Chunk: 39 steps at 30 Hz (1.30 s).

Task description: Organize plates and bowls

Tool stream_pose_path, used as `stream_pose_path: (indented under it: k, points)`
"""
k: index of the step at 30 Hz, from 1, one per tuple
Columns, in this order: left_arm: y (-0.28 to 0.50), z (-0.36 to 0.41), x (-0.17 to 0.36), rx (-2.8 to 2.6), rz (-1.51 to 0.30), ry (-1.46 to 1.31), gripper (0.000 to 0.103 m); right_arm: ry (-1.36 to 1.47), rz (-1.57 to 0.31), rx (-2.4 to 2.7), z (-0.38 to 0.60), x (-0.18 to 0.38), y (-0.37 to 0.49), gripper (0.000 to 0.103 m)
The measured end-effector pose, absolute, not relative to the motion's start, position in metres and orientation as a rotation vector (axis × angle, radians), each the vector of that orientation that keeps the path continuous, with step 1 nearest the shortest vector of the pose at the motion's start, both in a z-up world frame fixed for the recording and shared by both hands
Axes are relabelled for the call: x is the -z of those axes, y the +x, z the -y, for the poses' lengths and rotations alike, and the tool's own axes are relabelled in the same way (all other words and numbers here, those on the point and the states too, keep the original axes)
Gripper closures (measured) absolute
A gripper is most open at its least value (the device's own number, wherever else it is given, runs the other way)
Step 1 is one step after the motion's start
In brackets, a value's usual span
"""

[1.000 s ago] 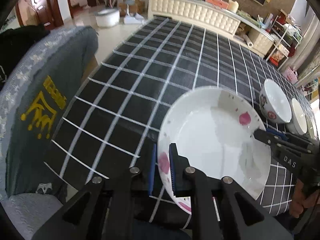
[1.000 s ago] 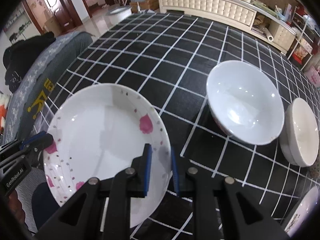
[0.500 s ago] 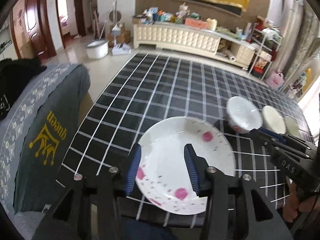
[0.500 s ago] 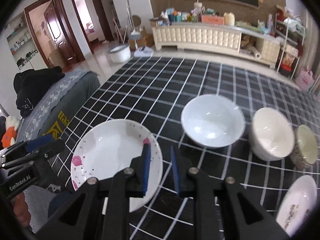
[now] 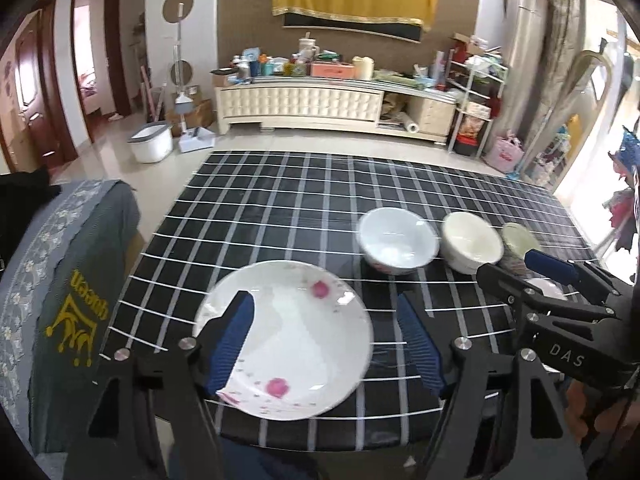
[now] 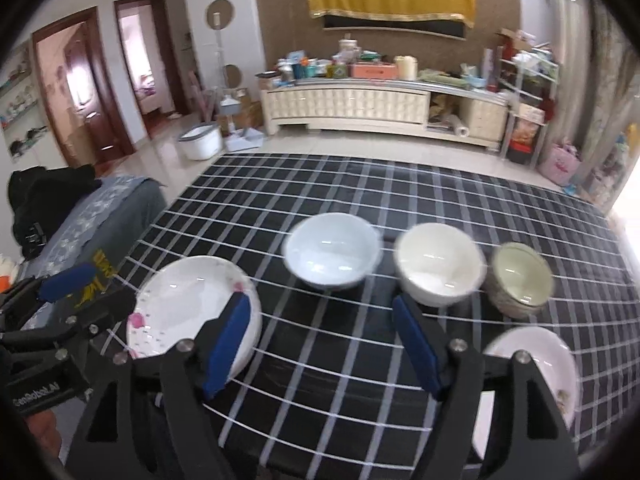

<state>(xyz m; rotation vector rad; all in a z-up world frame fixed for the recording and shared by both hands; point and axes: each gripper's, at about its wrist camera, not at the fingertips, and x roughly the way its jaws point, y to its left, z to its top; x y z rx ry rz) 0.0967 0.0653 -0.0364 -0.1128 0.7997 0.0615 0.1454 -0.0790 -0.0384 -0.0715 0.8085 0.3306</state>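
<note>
A white plate with pink flowers (image 5: 296,340) lies on the black checked table (image 5: 304,200) near its front left edge; it also shows in the right wrist view (image 6: 188,312). Behind it stand a white bowl (image 6: 332,256), a cream bowl (image 6: 438,264) and a greenish bowl (image 6: 520,274) in a row. A second flowered plate (image 6: 536,364) lies at the front right. My left gripper (image 5: 326,340) is open and empty, raised above the first plate. My right gripper (image 6: 320,344) is open and empty above the table's front edge.
A chair with a grey cover and yellow print (image 5: 72,304) stands at the table's left. Beyond the table are a cream sideboard (image 5: 320,108) with clutter, a white bucket (image 5: 150,144) on the floor and shelving (image 5: 472,112) at the right.
Both grippers let go of the flowered plate, opened wide and drew back and up. The plate now lies flat on the table.
</note>
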Motion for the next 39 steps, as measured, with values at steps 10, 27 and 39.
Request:
stream_pose_path:
  k: [10, 27, 39]
  points:
    - [0.108, 0.000, 0.031, 0.108, -0.820, -0.082, 0.031, -0.002, -0.808, -0.070, 0.152, 0.024, 0.120, 0.014]
    - [0.142, 0.092, 0.055, 0.213, -0.947, -0.062, 0.031, 0.153, -0.864, 0.127, 0.252, 0.042, 0.116, 0.014]
    - [0.168, 0.149, 0.093, 0.254, -1.049, -0.047, 0.031, 0.231, -0.974, 0.173, 0.307, 0.085, 0.132, 0.014]
